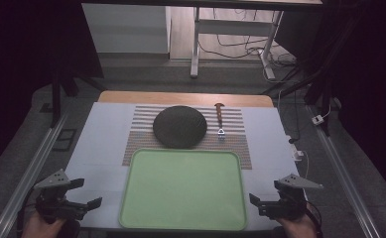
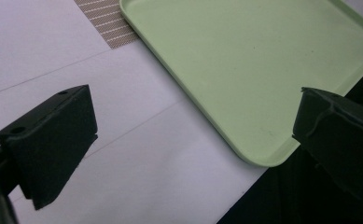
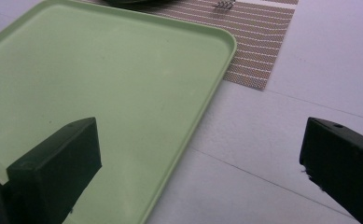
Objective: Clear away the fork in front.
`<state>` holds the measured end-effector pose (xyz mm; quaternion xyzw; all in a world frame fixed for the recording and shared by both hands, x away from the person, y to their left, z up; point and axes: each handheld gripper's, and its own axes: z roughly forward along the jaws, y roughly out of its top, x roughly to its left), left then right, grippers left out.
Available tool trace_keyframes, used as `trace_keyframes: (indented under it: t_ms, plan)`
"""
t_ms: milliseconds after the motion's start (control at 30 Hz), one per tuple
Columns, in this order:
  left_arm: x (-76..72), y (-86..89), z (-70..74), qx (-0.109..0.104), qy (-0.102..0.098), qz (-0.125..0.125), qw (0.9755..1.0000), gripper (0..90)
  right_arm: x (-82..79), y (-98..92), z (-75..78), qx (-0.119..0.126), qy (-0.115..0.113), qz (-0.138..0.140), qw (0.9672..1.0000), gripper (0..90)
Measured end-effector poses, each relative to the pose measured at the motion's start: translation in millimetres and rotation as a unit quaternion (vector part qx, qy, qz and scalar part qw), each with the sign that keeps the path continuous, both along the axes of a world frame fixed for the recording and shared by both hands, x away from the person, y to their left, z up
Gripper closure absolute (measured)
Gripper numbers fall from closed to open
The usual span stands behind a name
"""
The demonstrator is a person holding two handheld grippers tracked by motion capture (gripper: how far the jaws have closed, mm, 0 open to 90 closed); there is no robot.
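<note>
Green tray (image 1: 183, 191), empty, lies on the desk (image 1: 98, 148) between your left gripper (image 1: 84, 193) and right gripper (image 1: 262, 198); both jaws wide, holding nothing. Risk: its low rim may slip from a shallow bite, or a careless reach may knock the dark plate (image 1: 179, 126) and fork (image 1: 220, 119) beyond.

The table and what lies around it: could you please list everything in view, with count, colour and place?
tray: one, pale green, near middle of the table, its far edge overlapping the mat
mat: one, brown with pale stripes, beyond the tray
plate: one, dark grey, round, on the mat
fork: one, brown handle, metal tines, on the mat right of the plate
table: one, white cover, wooden far edge
desk: one, white legs, on the floor beyond the table
left tool: one, black, open, left of the tray
right tool: one, black, open, right of the tray
</note>
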<state>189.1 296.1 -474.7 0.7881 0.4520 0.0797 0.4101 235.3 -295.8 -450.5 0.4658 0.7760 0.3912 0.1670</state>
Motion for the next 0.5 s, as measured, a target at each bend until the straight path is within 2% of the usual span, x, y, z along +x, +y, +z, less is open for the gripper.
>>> trace_keyframes:
  t_ms: [233, 500]
  plan:
    - [-0.2, 2.0, 0.0, -0.01, -0.001, -0.003, 0.9999, 0.6, -0.7, 1.3, 0.2, -0.003, -0.002, 0.006, 1.0, 0.0]
    - [0.0, 1.7, 0.1, -0.009, -0.002, -0.007, 0.9999, 0.8, -0.3, 2.8, -0.1, -0.007, 0.002, 0.008, 0.9999, 0.0]
